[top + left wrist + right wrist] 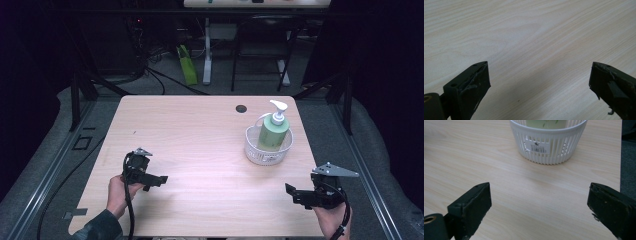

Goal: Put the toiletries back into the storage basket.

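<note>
Pale green plastic pump bottle (273,133) with white dispenser head: upright inside round white slotted plastic basket (267,150), right half of light wood-grain table (200,150), near far edge. Barcode label on basket wall (537,145).

Left gripper (159,181): near left edge, jaws spread wide, nothing between.

Right gripper (291,192): near right corner, jaws spread wide, empty, aimed at basket, well apart from it.

A pale wood desk (200,145) has a round dark hole (241,108) near its far edge. On the grey floor (165,82) behind it, a green bag (187,65) leans beside a white leg (207,52) of another table, whose top (257,3) crosses the upper edge. Black cables (150,75) run across the floor. Dark metal struts (82,92) stand at either side.
</note>
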The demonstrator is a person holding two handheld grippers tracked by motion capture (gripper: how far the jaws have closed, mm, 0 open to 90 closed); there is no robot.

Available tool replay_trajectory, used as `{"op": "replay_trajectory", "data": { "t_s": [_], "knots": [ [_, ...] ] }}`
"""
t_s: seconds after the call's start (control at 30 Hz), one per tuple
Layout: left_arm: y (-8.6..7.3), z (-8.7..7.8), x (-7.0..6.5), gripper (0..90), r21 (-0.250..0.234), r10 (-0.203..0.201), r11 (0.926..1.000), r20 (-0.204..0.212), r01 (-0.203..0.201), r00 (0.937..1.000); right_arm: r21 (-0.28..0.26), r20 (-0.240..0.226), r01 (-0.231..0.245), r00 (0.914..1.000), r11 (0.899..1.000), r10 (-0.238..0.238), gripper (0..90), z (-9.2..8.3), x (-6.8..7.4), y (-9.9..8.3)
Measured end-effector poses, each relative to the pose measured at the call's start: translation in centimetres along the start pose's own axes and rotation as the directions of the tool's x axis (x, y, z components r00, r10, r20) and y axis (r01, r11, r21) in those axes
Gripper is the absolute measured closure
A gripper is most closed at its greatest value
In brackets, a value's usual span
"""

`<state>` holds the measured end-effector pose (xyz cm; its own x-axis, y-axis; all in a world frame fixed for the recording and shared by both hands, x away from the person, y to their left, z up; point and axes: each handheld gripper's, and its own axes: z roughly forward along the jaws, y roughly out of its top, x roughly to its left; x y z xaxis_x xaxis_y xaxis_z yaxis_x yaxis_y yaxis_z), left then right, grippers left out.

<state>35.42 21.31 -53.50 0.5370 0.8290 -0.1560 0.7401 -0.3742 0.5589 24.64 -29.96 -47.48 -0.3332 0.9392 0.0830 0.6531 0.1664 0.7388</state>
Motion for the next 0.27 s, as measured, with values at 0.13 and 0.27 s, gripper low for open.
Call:
{"op": "replay_trajectory", "data": {
  "t_s": [0.13,0.27],
  "knots": [
    [0.08,0.13,-0.03,3.2,0.002,0.002,1.0000,-0.002,-0.002,1.0000,0.012,0.002,-0.003,1.0000,1.000,0.003,4.8,0.38,-0.22,-0.14],
    [0.14,0.20,-0.05,3.2,0.006,0.008,1.0000,-0.005,-0.008,1.0000,0.029,0.018,0.013,0.9997,0.999,-0.014,4.7,0.55,-0.36,-0.32]
  ]
}}
